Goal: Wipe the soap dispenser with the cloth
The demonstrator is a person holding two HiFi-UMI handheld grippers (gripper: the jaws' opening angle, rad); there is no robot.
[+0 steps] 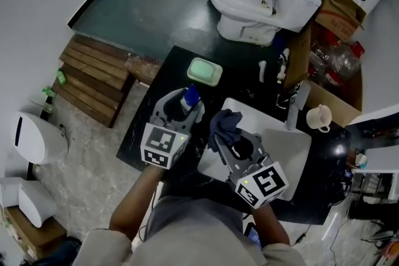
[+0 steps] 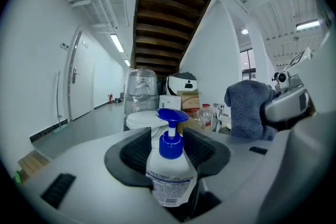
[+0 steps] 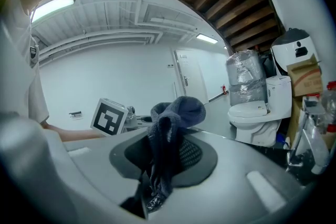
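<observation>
A white soap dispenser (image 1: 190, 96) with a blue pump stands upright between the jaws of my left gripper (image 1: 181, 101), over the black counter (image 1: 144, 134). In the left gripper view the dispenser (image 2: 169, 170) sits deep between the two black pads, which stand wide and do not seem to press on it; the left gripper (image 2: 168, 136) is open. My right gripper (image 1: 234, 135) is shut on a dark blue cloth (image 1: 224, 124), just right of the dispenser. In the right gripper view the cloth (image 3: 170, 128) bunches up out of the right gripper (image 3: 168, 153). The cloth (image 2: 247, 110) also shows in the left gripper view.
A white sink basin (image 1: 283, 149) is set in the counter under the right gripper. A green soap box (image 1: 204, 71) lies at the counter's far edge, a white mug (image 1: 319, 116) at the right. Beyond are a toilet (image 1: 249, 6), cardboard boxes (image 1: 340, 12) and wooden planks (image 1: 93, 78).
</observation>
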